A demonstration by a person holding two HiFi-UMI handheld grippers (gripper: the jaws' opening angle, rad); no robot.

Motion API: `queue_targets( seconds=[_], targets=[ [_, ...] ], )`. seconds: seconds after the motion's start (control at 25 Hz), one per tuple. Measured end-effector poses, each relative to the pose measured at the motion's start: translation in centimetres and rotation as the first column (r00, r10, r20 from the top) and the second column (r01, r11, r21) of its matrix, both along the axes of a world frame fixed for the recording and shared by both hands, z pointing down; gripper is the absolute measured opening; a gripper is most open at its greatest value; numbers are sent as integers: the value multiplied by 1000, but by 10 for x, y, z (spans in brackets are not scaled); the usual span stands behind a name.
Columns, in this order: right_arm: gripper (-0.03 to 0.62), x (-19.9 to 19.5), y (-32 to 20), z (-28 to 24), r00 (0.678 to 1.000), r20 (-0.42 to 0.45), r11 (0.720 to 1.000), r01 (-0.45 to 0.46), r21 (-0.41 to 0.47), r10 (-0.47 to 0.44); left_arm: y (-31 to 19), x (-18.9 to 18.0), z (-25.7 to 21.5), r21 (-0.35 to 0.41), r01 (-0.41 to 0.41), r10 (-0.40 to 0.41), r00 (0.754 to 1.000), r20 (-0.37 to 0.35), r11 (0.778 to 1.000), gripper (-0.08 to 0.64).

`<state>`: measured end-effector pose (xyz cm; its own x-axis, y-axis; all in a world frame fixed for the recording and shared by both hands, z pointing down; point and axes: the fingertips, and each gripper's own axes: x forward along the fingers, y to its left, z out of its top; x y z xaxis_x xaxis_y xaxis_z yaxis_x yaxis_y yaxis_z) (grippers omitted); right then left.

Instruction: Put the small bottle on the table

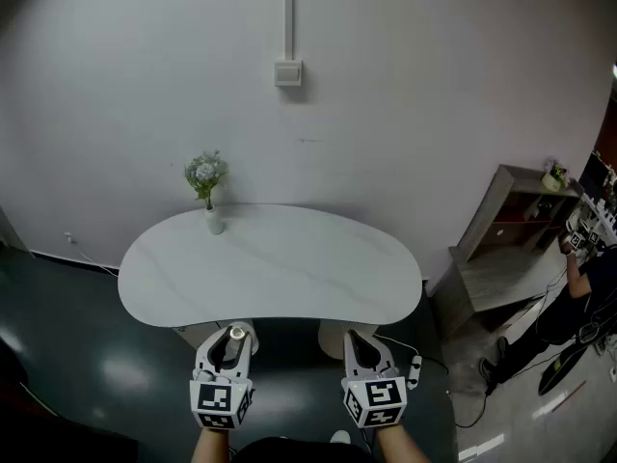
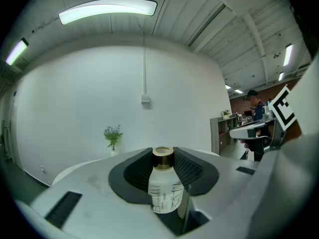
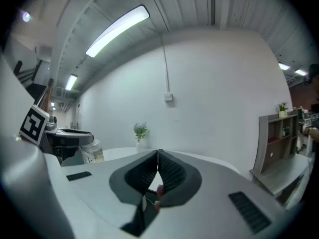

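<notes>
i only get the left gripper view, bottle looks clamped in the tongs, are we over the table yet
Observer: No. In the head view the left gripper, holding the bottle, hangs just short of the table, at its near edge and over the dark floor.
Operator: whats the right one doing
Observer: The right gripper is level with the left one, its tongs shut with nothing between them.
Operator: anything on the table to watch for
Observer: One thing: a small vase of flowers at the back left edge.
</notes>
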<state>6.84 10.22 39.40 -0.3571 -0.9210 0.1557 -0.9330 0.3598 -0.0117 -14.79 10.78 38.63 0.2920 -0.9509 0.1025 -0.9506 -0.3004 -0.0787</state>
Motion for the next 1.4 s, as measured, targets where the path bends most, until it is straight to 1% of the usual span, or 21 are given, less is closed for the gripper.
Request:
queue_targets(
  seconds=[0.24,0.44,0.68,0.88,1.04,1.16,1.4],
  targets=[
    [66,-2,3,2,1000,-2,1000,0,-1,0,3,0,3,-2,-11,11,1000,16,1000,130],
    [66,-5,5,3,1000,-4,1000,1,-2,-1,5,-3,3,1,-8,8,1000,12,1000,130],
    [67,-13,7,5,999,42,999,18,-32,-17,8,-9,2,2,-16,16,1000,10,1000,130],
    [67,-21,15,11,1000,20,999,6,-35,-5,11,-18,6,-5,-26,26,1000,-1,1000,130],
    [67,-20,16,19,1000,16,999,-14,-53,14,9,-17,11,-10,-46,46,999,10,999,130],
    [67,-19,11,18,1000,19,998,-16,-56,17,3,-17,12,-17,-48,48,999,9,999,130],
    [67,-18,-19,19,1000,19,998,-15,-60,16,-17,-20,16,-27,-35,35,999,1,999,130]
  ],
)
